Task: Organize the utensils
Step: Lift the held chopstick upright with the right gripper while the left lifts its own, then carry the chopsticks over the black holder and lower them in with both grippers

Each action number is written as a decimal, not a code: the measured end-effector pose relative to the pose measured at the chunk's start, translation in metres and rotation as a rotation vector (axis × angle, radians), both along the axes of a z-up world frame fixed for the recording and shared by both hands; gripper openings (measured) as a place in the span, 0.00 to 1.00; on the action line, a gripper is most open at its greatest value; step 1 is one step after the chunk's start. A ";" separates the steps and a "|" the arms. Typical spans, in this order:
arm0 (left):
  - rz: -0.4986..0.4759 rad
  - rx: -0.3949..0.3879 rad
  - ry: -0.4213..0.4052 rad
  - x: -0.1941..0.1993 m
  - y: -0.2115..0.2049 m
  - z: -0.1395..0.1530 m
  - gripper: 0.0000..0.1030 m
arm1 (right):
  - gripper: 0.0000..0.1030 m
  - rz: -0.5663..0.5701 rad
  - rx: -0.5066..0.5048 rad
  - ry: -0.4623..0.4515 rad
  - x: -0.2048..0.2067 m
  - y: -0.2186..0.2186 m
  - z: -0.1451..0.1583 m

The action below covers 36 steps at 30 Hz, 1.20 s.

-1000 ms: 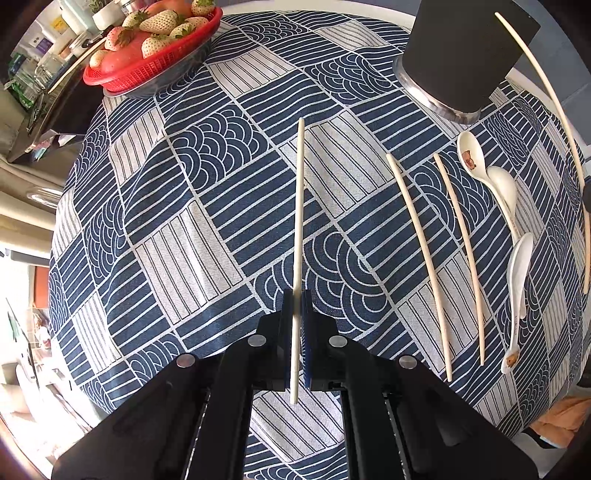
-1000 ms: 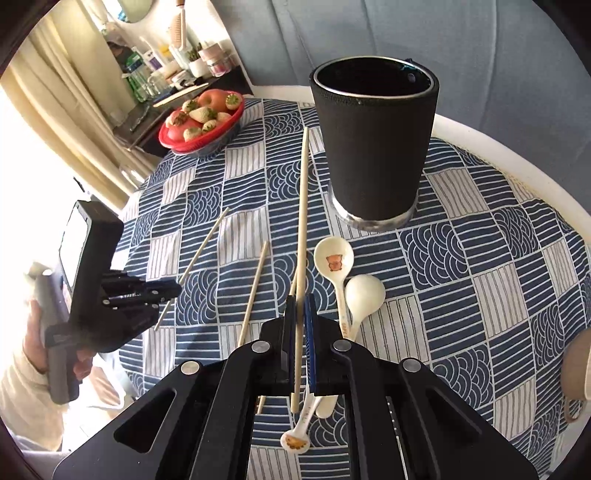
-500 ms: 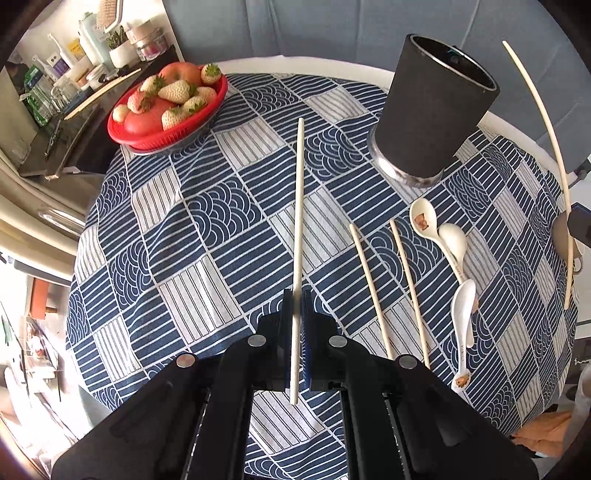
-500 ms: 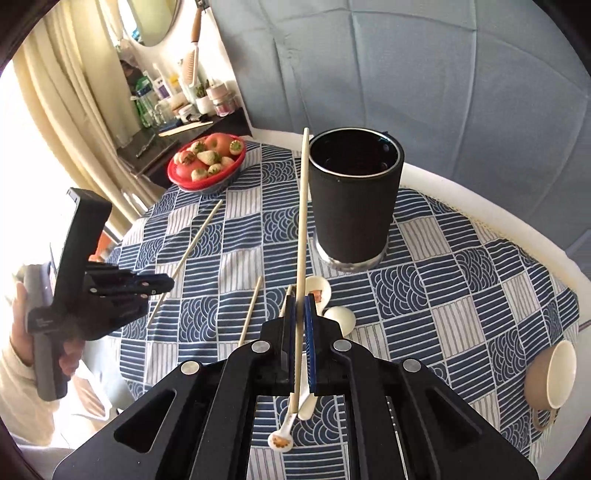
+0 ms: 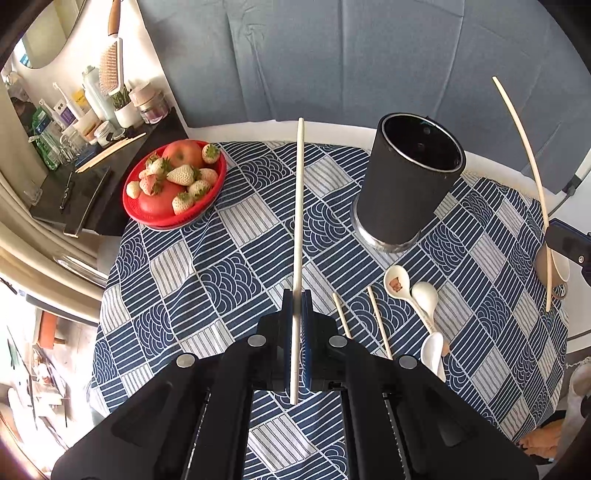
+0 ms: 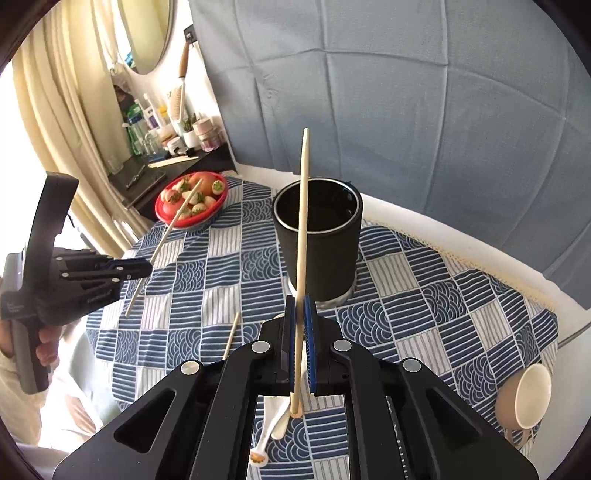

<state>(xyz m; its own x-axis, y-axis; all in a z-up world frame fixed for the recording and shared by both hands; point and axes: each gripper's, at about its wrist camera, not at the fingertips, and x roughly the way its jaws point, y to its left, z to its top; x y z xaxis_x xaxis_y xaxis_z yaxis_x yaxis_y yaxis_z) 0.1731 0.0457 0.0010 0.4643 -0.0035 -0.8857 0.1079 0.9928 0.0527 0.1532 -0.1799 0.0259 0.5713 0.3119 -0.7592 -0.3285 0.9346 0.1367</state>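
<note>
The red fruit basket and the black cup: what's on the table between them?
Only bare tablecloth lies between the red fruit basket and the black cup. In the left wrist view, the left gripper's chopstick crosses that gap, held above it.

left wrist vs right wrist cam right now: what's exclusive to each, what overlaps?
Left wrist only: three white spoons laid out whole, and two loose chopsticks on the cloth beside them.

Right wrist only: the whole left gripper from the side, with the hand holding it, and the round mirror.

Both: black holder, red fruit basket, beige cup, blue patterned tablecloth, and each gripper shut on a chopstick, the right gripper included.
</note>
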 end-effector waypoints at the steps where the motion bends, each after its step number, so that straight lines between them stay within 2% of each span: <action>1: -0.004 -0.006 0.000 0.003 -0.002 0.002 0.04 | 0.04 -0.002 0.004 -0.002 0.003 -0.002 0.001; 11: -0.069 -0.031 -0.048 0.043 -0.025 0.022 0.04 | 0.04 -0.009 0.095 -0.080 0.030 -0.021 0.011; 22: -0.131 -0.204 -0.139 0.081 -0.038 0.046 0.05 | 0.04 -0.013 0.168 -0.137 0.072 -0.031 0.015; 26: -0.146 -0.274 -0.166 0.093 -0.040 0.048 0.04 | 0.04 0.006 0.216 -0.164 0.085 -0.031 0.018; 30: -0.164 -0.310 -0.183 0.105 -0.045 0.047 0.05 | 0.04 0.012 0.247 -0.211 0.095 -0.030 0.020; 36: -0.187 -0.371 -0.195 0.123 -0.056 0.042 0.05 | 0.04 0.034 0.310 -0.231 0.116 -0.026 0.016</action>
